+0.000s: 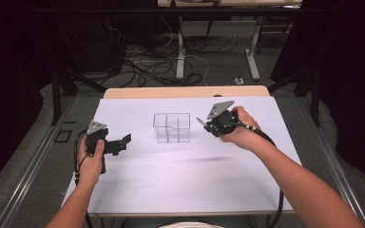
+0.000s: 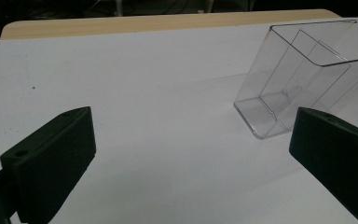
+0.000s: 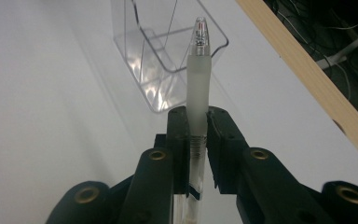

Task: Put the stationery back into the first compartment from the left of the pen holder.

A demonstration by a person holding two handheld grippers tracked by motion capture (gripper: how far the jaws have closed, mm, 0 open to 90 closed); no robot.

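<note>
Nearest the person, the left gripper sits low over the white-covered worktop, its black fingers spread wide with nothing between them. They point across the bare white surface towards the clear plastic divided organiser box, which stands upright at the middle of the worktop, well apart from them. On the other side, the right gripper is raised just beside the box. Its fingers are clamped tight on a translucent frosted-barrel pen, which sticks out past the fingertips with its clear tip aimed at the box's open compartments. Beyond the box runs the pale wooden edge of the worktop, then a floor with tangled cables.
</note>
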